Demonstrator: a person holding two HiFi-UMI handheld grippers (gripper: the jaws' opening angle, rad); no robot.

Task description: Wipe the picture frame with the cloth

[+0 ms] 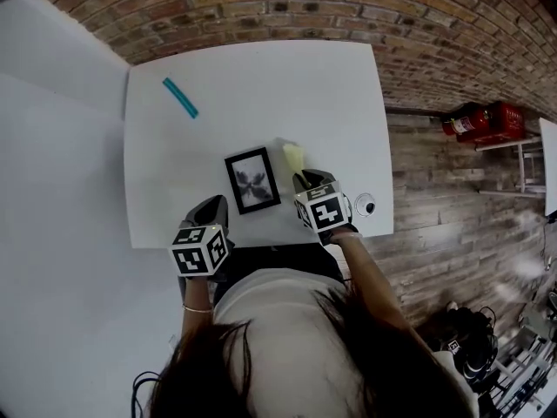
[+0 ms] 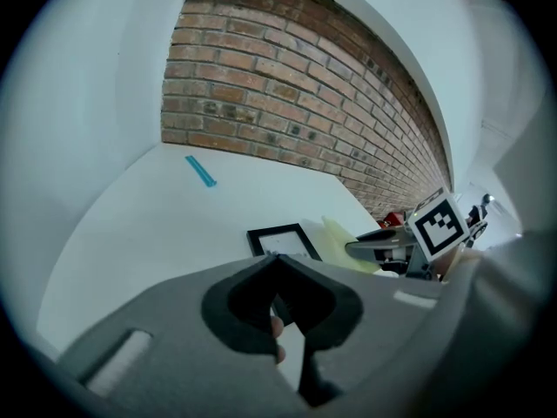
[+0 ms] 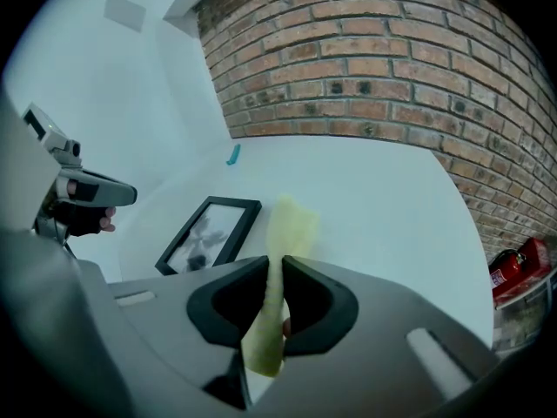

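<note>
A large white rectangular table point(image 1: 261, 85) fills the middle of the head view, set against a red-brown brick wall point(image 1: 287, 7). A person stands at its near edge with a grey two-jaw gripper in each hand.

A small black-framed picture frame with a dark flower-like print point(image 1: 252, 180) lies flat near the near edge of the table, between the two grippers. The left gripper point(image 2: 277, 264) hovers at the table's near edge, to the left of the frame. Its jaws are pressed together with nothing between them.

The right gripper point(image 3: 278, 264) is just right of the frame, its jaws pinched on a pale yellow soft cloth point(image 3: 291, 220). The cloth's free end sticks out beyond the jaws, beside the frame's upper right corner. Whether it touches the table cannot be told.

A thin teal strip point(image 1: 180, 97) lies well apart, towards the far left corner.

The step in hand appears to be the cloth pickup, with the grip made and no wiping begun. The next move likely calls for carrying the cloth left and down onto the glass. The left gripper may need to steady the light frame so that it does not slide.
</note>
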